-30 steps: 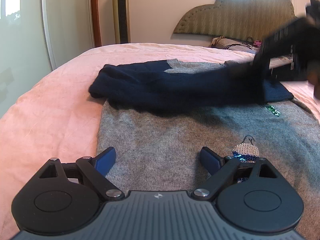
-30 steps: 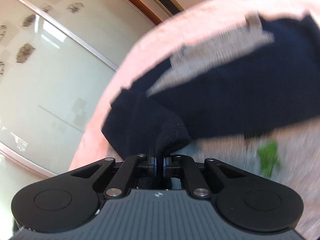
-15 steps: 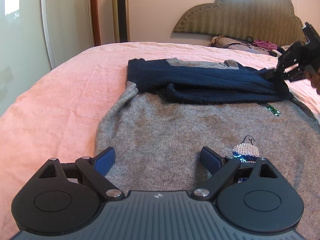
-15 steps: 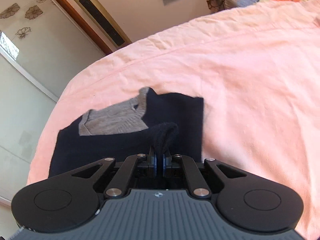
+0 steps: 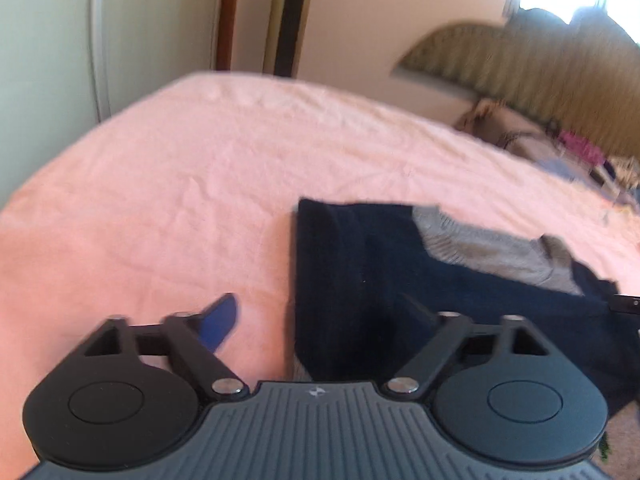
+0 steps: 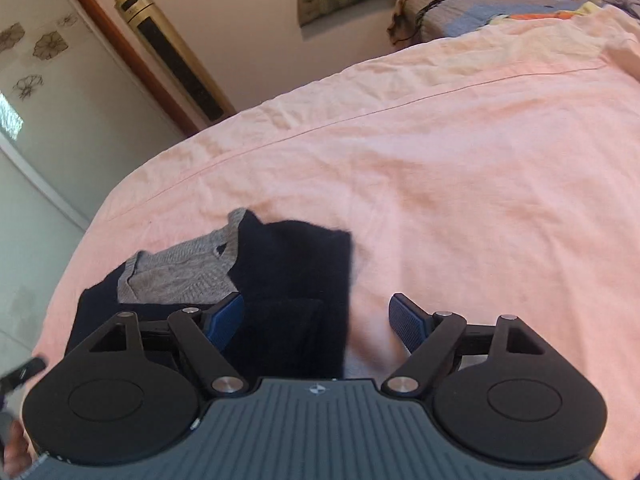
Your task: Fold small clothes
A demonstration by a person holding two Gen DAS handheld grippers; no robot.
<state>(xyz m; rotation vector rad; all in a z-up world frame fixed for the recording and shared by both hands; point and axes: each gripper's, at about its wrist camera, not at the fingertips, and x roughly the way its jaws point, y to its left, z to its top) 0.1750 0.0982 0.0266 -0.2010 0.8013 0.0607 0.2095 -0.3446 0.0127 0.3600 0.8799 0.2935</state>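
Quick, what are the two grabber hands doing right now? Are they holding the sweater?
Left gripper: open, holding nothing, over the edge of the navy and grey sweater.
Right gripper: open, holding nothing, above the sweater.

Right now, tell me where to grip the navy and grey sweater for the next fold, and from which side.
Probably the navy shoulder corners either side of the grey collar on the sweater. It lies flat on the pink bedsheet, so slide a finger under each outer edge from the side: right hand-held gripper on the right edge, left hand-held gripper on the left.
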